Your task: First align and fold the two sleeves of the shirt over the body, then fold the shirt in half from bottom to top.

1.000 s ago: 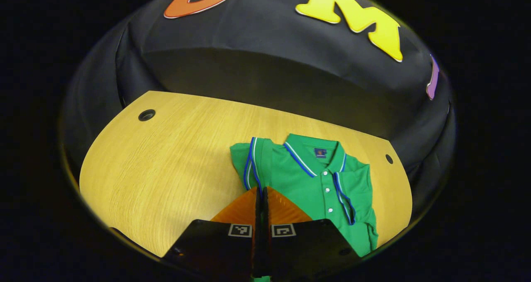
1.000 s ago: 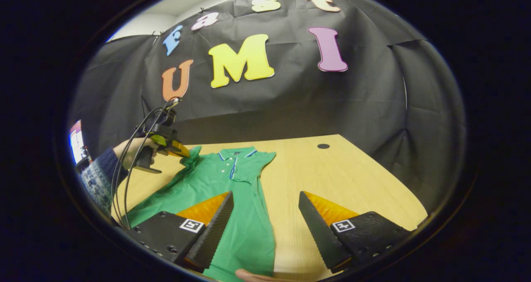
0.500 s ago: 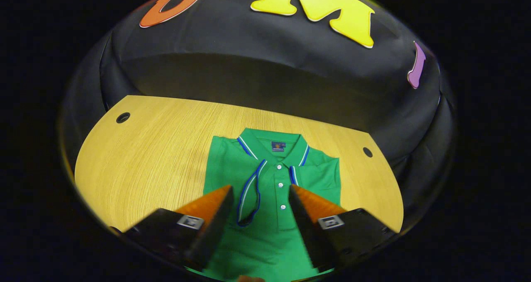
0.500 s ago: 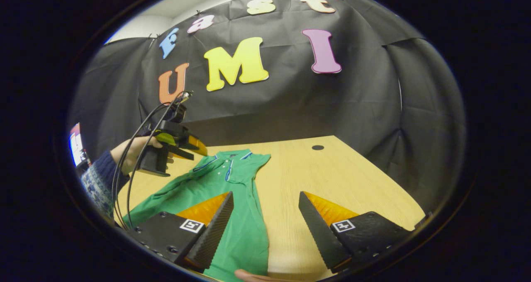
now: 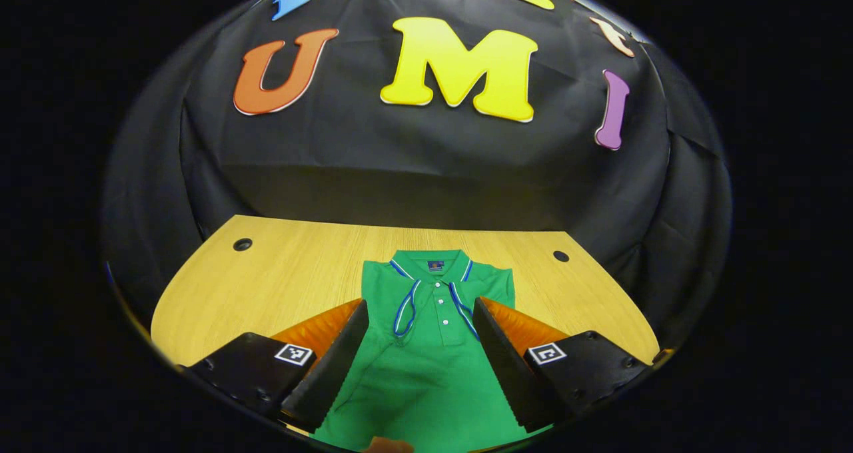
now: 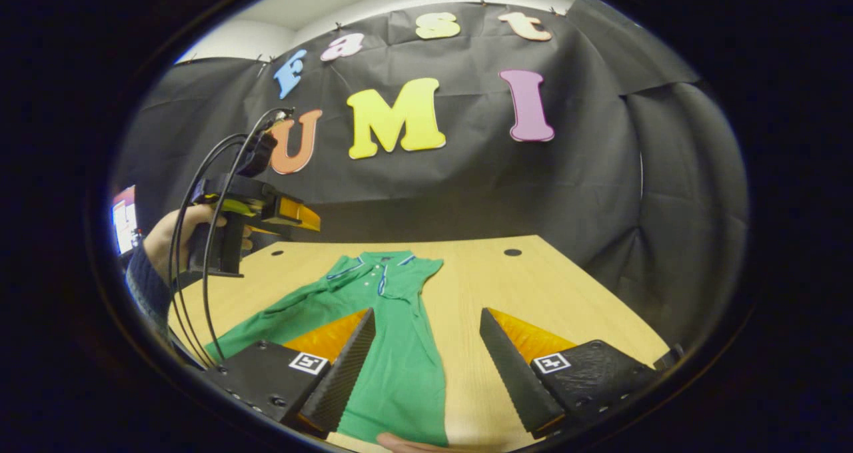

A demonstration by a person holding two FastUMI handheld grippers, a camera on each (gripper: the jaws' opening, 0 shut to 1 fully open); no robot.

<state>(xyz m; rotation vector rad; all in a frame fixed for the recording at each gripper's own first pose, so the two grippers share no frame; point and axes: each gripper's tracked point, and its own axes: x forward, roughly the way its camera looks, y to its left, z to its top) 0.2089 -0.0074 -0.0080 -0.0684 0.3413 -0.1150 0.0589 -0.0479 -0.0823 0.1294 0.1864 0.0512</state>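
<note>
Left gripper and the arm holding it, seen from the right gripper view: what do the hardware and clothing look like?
The left gripper has a dark body with a yellow-green patch by the grip. Black cables loop up from it and hang down past the hand, which comes out of a dark blue sleeve. The right gripper has wedge-shaped fingers with serrated inner faces, on black mounts with square black-and-white markers.

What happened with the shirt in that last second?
The left tongs let go of the sleeve, laid it over the shirt, opened and drew back and up. The right tongs stayed open over the shirt's near end; the table is unchanged.
</note>
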